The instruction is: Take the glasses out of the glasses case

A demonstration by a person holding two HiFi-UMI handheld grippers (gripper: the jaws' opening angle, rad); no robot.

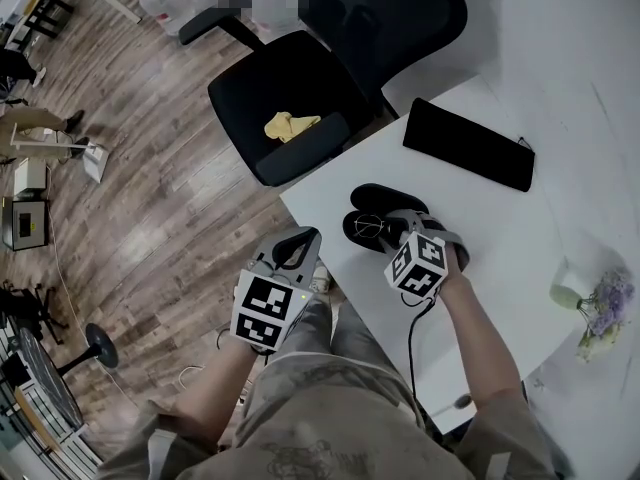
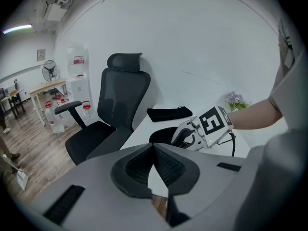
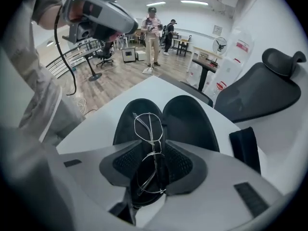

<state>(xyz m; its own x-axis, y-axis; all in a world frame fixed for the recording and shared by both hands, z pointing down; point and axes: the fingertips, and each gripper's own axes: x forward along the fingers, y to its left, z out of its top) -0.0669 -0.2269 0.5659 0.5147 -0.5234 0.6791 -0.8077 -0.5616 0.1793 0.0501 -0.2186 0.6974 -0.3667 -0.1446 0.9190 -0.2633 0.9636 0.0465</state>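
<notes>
Two steps remain: grip, lift. Right gripper straddles glasses in open case, jaws apart; left gripper closed, empty.

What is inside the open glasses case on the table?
A pair of wire-framed glasses lies in one half of the glasses case; the other half looks empty. The right gripper's open jaws straddle the glasses and cover the case's near end.

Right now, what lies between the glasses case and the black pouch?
Only bare table between case and pouch, clear in the head view.
</notes>
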